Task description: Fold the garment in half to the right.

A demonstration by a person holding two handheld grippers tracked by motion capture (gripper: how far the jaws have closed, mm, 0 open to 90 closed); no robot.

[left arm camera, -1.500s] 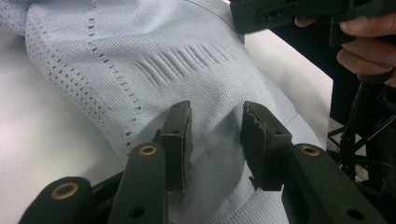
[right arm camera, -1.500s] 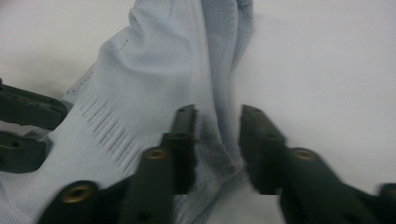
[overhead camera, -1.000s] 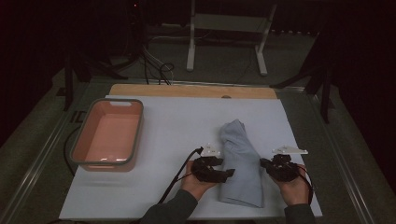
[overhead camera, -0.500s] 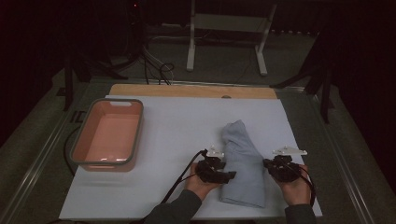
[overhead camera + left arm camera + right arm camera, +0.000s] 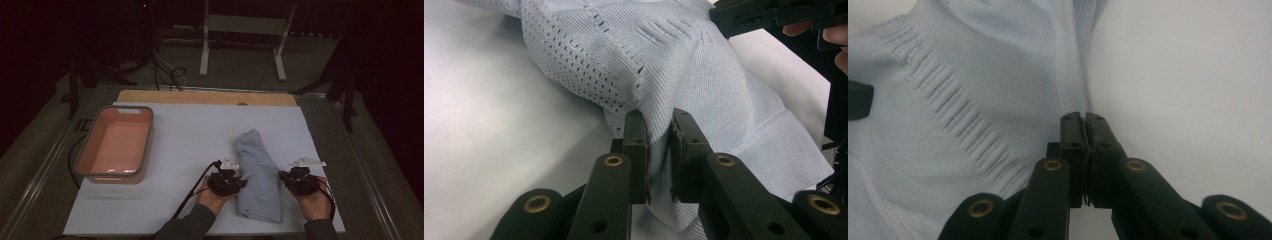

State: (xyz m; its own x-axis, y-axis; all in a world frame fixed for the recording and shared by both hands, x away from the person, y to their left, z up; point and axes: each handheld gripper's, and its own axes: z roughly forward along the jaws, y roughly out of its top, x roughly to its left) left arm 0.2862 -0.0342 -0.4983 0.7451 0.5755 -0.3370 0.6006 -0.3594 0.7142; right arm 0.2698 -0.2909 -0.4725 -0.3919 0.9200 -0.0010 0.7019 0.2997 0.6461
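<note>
Garment (image 5: 257,176), pale blue knit, folded lengthwise on white table cover (image 5: 190,145), lying between both hands near the front edge. Left gripper (image 5: 231,182) at its left side, jaws just closed, pinching a fold of the knit (image 5: 659,145). Right gripper (image 5: 291,179) at its right side, jaws clenched tight on the ribbed hem (image 5: 1071,95). Pink tub (image 5: 116,144) well apart, far left on the cover.

Pale knit cloth garment (image 5: 684,65), ribbed and perforated, lies on a smooth matt white sheet (image 5: 200,145).
</note>
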